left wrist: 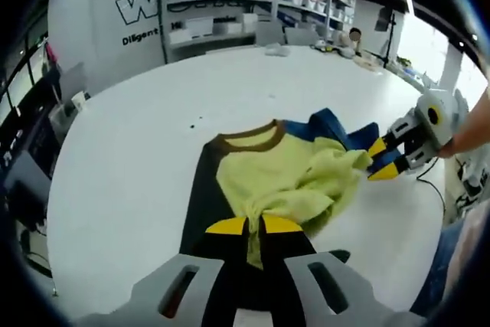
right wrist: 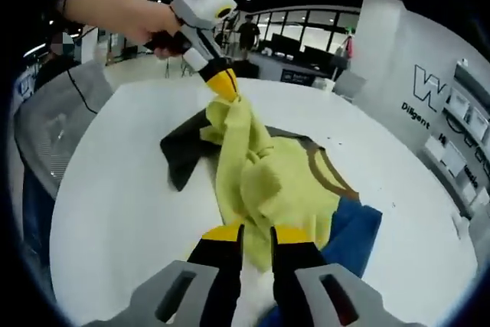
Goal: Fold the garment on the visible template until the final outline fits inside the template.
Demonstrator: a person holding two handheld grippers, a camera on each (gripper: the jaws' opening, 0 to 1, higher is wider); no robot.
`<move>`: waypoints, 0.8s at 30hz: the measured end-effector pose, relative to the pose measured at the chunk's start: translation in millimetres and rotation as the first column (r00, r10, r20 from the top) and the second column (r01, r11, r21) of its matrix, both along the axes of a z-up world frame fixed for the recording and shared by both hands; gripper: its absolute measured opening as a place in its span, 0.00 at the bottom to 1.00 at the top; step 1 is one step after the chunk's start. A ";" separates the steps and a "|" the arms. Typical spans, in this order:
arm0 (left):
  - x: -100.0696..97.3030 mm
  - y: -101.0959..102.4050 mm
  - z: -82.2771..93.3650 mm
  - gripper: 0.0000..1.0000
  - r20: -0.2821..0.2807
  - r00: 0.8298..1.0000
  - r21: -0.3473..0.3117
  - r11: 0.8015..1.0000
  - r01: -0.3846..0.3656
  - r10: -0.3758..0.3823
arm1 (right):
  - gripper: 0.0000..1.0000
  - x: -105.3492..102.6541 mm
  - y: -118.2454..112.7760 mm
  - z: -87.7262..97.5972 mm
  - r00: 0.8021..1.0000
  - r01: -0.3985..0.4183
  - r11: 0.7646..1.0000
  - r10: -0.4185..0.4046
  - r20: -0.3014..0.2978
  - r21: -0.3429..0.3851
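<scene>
Left gripper view: left gripper (left wrist: 253, 227) fingers clamped the yellow garment (left wrist: 287, 172); right gripper (right wrist: 255, 236) fingers likewise, lifting it off white bench (left wrist: 138, 151).

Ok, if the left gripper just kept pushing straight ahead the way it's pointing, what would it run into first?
The left gripper is already shut on the yellow garment, so it would plough straight into that bunched cloth. Beyond it lie the brown collar and then bare white table, though depth is hard to judge.

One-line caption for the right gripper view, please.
Right gripper and left gripper each pinch the yellow shirt, lifting it over the white table.
</scene>
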State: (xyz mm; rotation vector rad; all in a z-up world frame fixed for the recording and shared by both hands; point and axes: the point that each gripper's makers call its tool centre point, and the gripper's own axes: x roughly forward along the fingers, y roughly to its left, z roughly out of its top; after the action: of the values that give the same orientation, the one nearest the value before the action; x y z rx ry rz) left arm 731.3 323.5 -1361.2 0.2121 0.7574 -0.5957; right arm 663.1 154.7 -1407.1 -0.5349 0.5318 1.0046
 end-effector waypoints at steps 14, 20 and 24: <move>-5.5 -1.6 2.4 0.11 -0.009 1.000 0.000 1.000 0.014 -0.014 | 0.13 7.4 -4.3 -36.0 0.994 -0.061 0.996 0.054 -0.099 -0.068; -14.1 -3.3 4.9 0.11 -0.011 0.999 0.000 0.999 0.042 -0.042 | 0.00 7.0 -12.7 -36.7 0.993 -0.076 0.990 0.065 -0.094 -0.116; -26.6 -5.3 8.2 0.11 -0.014 0.997 0.005 0.997 0.074 -0.073 | 0.00 1.1 -21.4 -31.7 0.993 -0.068 0.989 0.055 -0.100 -0.132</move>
State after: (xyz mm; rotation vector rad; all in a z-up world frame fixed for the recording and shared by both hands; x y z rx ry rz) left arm 704.7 318.2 -1353.0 0.2424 0.7669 -0.6652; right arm 664.2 133.3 -1438.8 -0.6285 0.6762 1.0619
